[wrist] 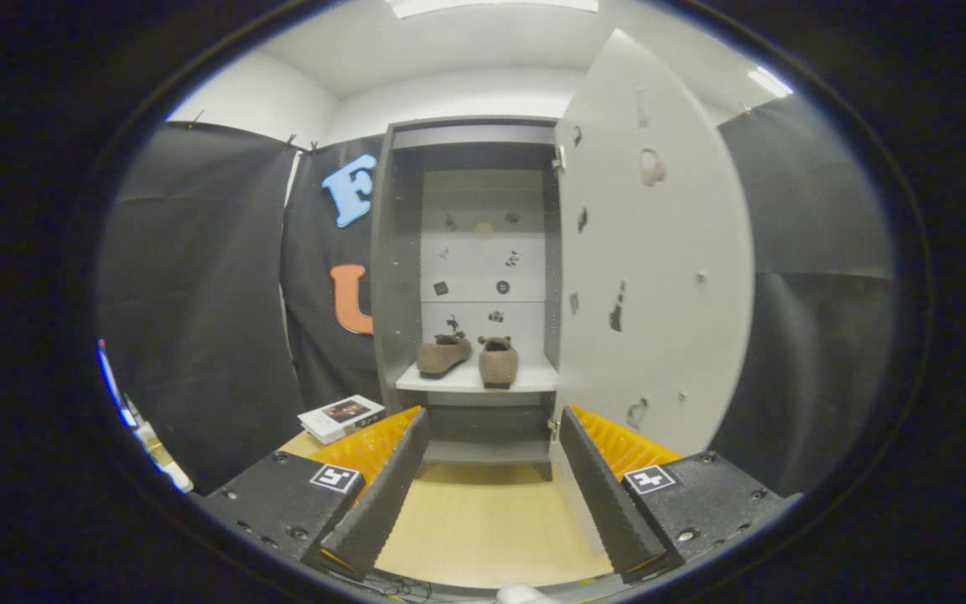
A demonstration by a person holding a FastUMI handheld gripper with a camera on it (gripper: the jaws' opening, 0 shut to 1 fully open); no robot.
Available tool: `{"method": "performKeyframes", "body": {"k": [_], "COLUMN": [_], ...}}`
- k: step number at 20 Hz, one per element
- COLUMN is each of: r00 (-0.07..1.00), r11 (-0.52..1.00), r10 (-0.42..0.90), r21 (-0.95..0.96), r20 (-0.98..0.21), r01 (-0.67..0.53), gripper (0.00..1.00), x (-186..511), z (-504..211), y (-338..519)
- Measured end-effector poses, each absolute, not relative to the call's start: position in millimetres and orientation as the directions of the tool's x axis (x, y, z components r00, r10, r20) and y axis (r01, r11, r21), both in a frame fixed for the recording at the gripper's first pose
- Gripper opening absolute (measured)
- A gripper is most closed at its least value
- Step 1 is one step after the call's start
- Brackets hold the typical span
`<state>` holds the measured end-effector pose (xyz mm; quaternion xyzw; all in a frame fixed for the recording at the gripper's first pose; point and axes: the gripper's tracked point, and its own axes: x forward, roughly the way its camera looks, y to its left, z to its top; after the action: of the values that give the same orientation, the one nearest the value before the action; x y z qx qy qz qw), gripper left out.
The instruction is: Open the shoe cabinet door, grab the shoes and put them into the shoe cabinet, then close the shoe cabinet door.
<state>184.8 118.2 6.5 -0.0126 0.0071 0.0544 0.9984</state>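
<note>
Gripper [490, 436] fingers were held wide apart, with nothing between them, and were pointed at the cabinet [466, 277] from a little way back, above a pale wooden floor [483, 520]. Nothing was touched by either finger.

Beyond the fingers, the cabinet was seen standing upright against the black cloth wall [198, 319], tall and grey, with its interior exposed. Its door [655, 252] was swung fully open to the right, hinged along the cabinet's right side, so that the pale inner face was turned toward the camera. Small dark marks and a few pale studs were scattered over that face and over the cabinet's back panel.

A white shelf [476, 382] was set low inside the cabinet, and the shoes [468, 356] were placed on it, side by side and just apart. Both were brown and soft-looking. The left one was turned somewhat sideways, while the right one was pointed toe-first toward the camera. A darker recess was seen beneath the shelf, above the cabinet's base.

To the left of the cabinet's foot, just beyond the left finger, a book [340, 417] was laid flat on the floor, its white edge and dark cover picture visible. At the far left, a few small coloured items were glimpsed, too distorted to be made out.
</note>
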Motion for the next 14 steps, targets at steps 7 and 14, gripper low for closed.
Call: {"method": "performKeyframes", "body": {"k": [7,14], "r00": [0.996,0.993], "r11": [0.996,0.993], "r10": [-0.085,-0.112], "r21": [0.023,0.044], "r20": [-0.040,-0.025], "r01": [0.086,0.113], "gripper": [0.99,1.00], "x": [153,195], "z": [3,32], "y": [-12,-98]}}
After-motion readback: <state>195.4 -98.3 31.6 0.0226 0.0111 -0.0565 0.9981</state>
